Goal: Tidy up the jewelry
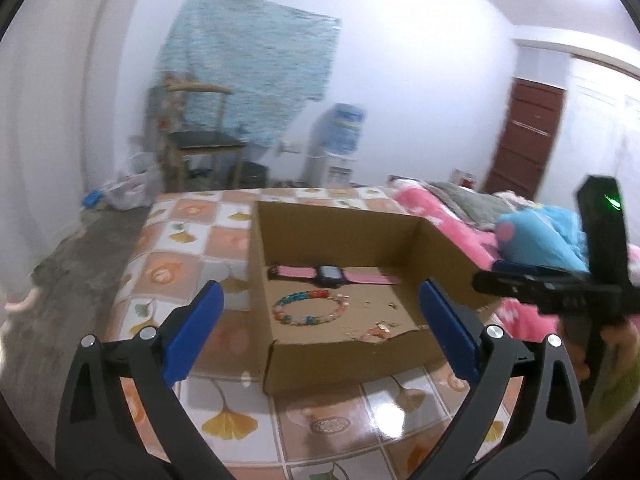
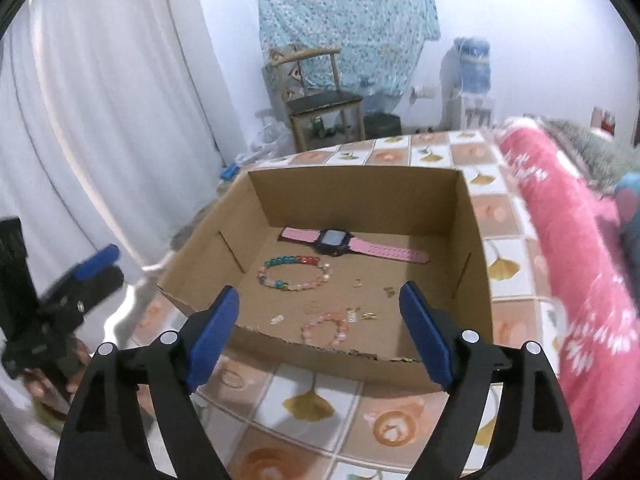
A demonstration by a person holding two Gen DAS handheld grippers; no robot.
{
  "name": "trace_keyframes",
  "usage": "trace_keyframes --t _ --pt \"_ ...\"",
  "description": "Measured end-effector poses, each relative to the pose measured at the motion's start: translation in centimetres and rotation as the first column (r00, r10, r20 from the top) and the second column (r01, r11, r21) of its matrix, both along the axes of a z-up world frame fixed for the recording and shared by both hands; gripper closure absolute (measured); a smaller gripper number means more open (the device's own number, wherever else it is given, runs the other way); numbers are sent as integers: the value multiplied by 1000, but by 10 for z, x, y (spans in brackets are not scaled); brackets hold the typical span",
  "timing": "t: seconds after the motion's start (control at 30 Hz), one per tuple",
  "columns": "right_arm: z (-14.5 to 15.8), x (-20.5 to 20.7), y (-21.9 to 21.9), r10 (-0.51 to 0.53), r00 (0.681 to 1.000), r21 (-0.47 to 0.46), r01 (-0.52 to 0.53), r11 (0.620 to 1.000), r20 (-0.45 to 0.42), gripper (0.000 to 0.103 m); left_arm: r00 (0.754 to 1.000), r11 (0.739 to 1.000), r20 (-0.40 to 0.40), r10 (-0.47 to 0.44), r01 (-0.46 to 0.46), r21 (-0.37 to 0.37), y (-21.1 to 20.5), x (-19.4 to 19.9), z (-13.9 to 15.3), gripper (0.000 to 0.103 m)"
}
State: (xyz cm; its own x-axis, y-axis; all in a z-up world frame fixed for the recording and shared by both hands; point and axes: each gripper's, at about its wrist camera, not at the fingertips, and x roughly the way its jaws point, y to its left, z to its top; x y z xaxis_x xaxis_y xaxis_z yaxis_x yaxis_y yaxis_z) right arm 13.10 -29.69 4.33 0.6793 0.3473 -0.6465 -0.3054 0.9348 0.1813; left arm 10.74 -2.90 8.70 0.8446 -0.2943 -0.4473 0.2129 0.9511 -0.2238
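Note:
An open cardboard box [image 2: 472, 240] stands on the tiled table. On its floor lie a pink-strapped watch [image 2: 352, 246], a multicoloured bead bracelet [image 2: 294, 274], a smaller pink bead bracelet [image 2: 326, 330] near the front wall, and several tiny gold pieces [image 2: 368, 314]. My right gripper [image 2: 320, 324] hovers open in front of the box with nothing between its blue pads. My left gripper [image 1: 320, 320] is open too, level with the box's near wall [image 1: 352, 360], and holds nothing. The left wrist view also shows the watch [image 1: 332, 274] and the multicoloured bracelet [image 1: 308, 308].
The table [image 2: 320, 408] carries an orange and white tile pattern with leaf prints. A pink blanket [image 2: 580, 260] and a blue plush toy [image 1: 536, 240] lie to the right. Behind the table stand a chair [image 2: 320, 96], a water dispenser [image 2: 472, 80] and a white curtain [image 2: 100, 120].

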Motion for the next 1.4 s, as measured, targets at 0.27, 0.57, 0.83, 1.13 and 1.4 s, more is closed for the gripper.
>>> trace_keyframes --t 0.27,0.57,0.83,1.13,1.4 --pt "12 -33 -4 -125 980 -83 139 987 153 7 973 954 -30 229 -218 206 -24 -5 5 8" --pt "-14 -43 -6 -286 953 -222 301 927 97 7 939 937 -161 303 -262 232 -43 -3 -6 8" --pt "-32 -48 -6 -309 951 -242 304 921 18 7 909 920 -239 342 -271 284 -50 -2 -20 8" --pt "-33 -44 -1 -284 959 -200 273 941 -25 7 897 912 -258 358 -277 302 -47 -2 -26 8" --pt "-36 -44 3 -279 958 -176 265 948 -64 7 889 911 -275 366 -283 299 -42 -3 -29 8"
